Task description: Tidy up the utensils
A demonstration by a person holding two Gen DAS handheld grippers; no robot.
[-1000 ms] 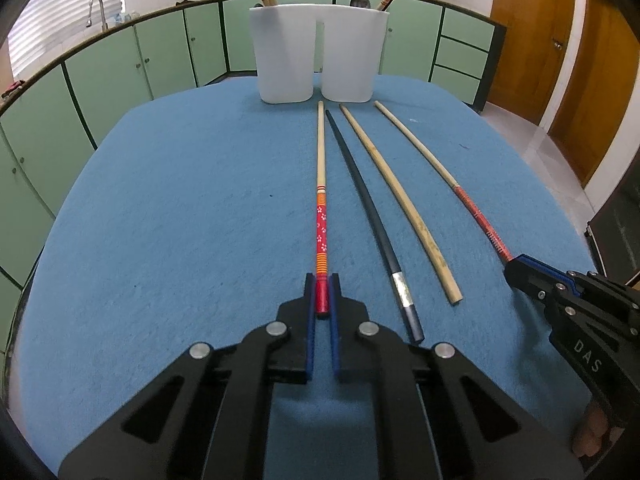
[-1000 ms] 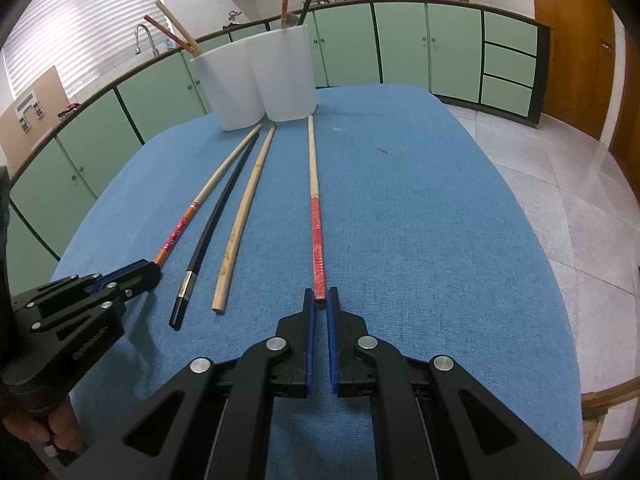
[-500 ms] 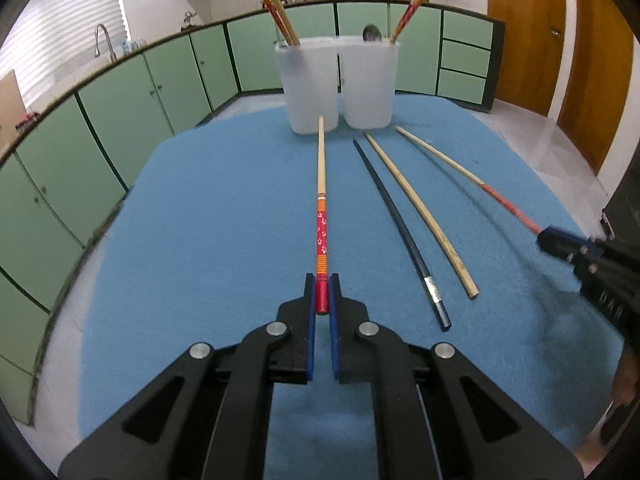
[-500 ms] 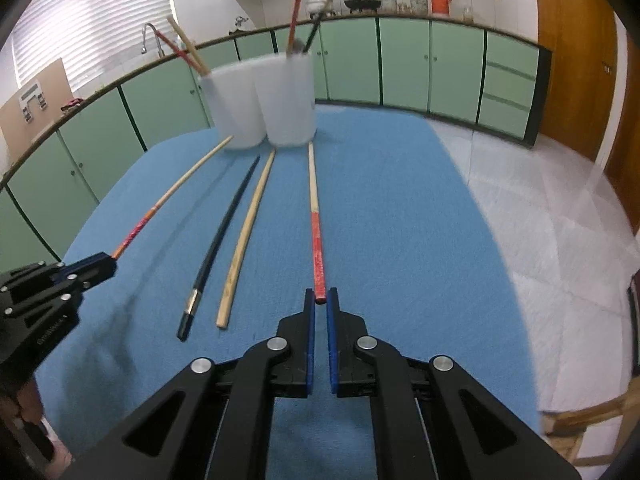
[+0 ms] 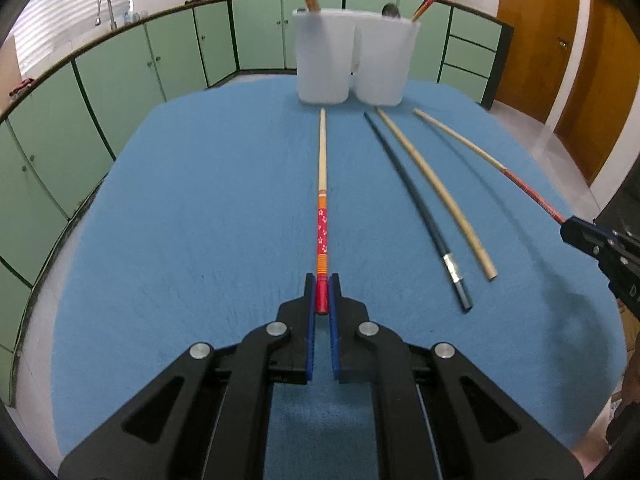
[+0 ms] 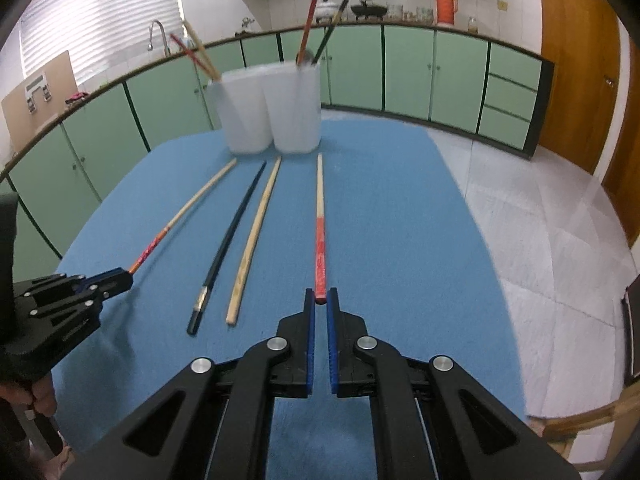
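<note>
My left gripper (image 5: pixel 322 280) is shut on the red end of a chopstick with an orange and pink flowered band (image 5: pixel 322 216), held above the blue table and pointing at two white cups (image 5: pixel 354 56). My right gripper (image 6: pixel 321 296) is shut on the end of a red-handled chopstick (image 6: pixel 320 232), also lifted and pointing at the cups (image 6: pixel 272 108). A black chopstick (image 5: pixel 416 204) and a plain wooden chopstick (image 5: pixel 436 192) lie on the cloth between the two held ones. Each cup holds a few chopsticks.
The table is covered by a blue cloth (image 5: pixel 180 220). Green cabinets (image 5: pixel 120 72) curve behind it, with a sink tap at the left. A wooden door (image 6: pixel 580 60) and tiled floor are on the right. A wooden chair edge (image 6: pixel 592 416) shows at the lower right.
Both grippers have lifted their chopsticks off the cloth and pulled back and up. The cups now look farther away and more of the room shows.
</note>
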